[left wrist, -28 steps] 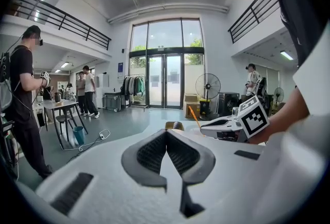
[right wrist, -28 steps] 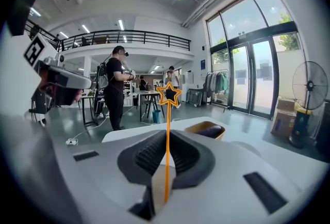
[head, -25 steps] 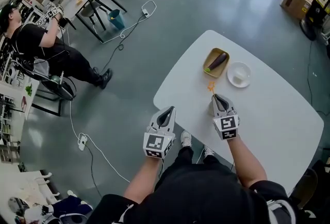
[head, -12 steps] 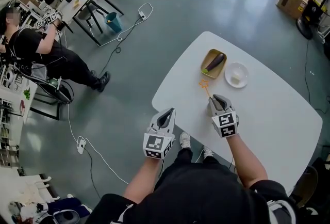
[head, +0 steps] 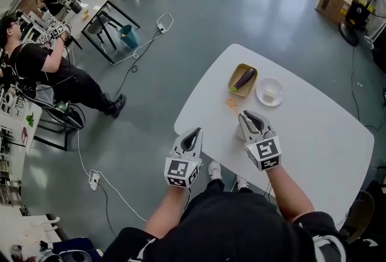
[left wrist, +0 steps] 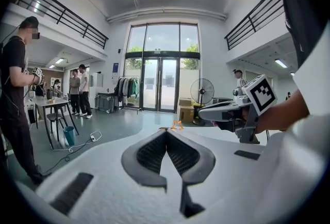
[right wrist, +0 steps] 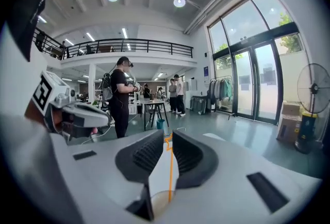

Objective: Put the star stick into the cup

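An orange star stick (head: 233, 104) sticks out past the tips of my right gripper (head: 246, 115), over the white table (head: 313, 134). In the right gripper view the thin stick (right wrist: 169, 166) runs along the narrow gap between the jaws, which are shut on it, with the star at their tips. The white cup (head: 269, 92) stands a little beyond, to the right of the star. My left gripper (head: 194, 133) hangs shut and empty beside the table's left edge. From the left gripper view (left wrist: 166, 132) I see the star (left wrist: 177, 125) and the right gripper (left wrist: 232, 112).
A yellow bowl (head: 236, 87) holding a purple eggplant (head: 245, 78) sits just left of the cup. People stand and sit at desks (head: 99, 4) far to the left. A cable and power strip (head: 95, 179) lie on the floor.
The star end has swung slightly leftward from the right gripper's tips. Both grippers keep about the same places; the head view has shifted a little.
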A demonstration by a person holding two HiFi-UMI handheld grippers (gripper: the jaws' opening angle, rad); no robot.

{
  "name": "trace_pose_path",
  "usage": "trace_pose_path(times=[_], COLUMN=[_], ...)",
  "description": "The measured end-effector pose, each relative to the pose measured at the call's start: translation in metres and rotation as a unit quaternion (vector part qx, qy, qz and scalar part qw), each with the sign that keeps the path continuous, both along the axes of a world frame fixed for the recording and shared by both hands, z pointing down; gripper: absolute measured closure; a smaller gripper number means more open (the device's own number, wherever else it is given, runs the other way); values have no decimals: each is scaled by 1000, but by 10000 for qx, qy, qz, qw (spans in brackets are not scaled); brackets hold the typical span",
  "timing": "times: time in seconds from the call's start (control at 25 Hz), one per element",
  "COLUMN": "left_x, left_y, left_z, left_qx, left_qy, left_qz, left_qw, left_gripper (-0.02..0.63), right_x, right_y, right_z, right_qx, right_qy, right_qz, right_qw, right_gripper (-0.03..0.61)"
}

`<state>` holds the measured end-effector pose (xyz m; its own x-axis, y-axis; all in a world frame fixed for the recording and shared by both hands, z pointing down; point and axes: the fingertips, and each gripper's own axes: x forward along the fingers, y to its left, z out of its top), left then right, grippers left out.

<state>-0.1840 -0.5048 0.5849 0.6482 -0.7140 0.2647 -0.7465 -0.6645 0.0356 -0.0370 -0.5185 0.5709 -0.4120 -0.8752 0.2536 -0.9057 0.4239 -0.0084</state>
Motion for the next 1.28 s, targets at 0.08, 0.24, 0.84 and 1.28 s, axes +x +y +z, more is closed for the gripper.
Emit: trace_pose_path(times=[0.08,0.24,0.84,1.28], left_x=[2,14,41,57], left_y=[-3,-9,-19,-15], left_z=[-8,-20,-44,-38], left_qx=[68,205,377,347], left_qy=[18,36,209,178], left_qz=[36,178,494,716], left_qw=[10000,9996,9978,9967], left_gripper=[604,604,604,604], right_x=[-1,4,22,33], right_y=[4,11,48,55], right_z=[-21,-60,-106,-94], right_qx=[200,669,1381,1260], right_qy=[-40,-79,7,233], right_qz=[-14,46,282,388], right_qw=[9998,9977,9900,9910], right_gripper=[518,550,574,574])
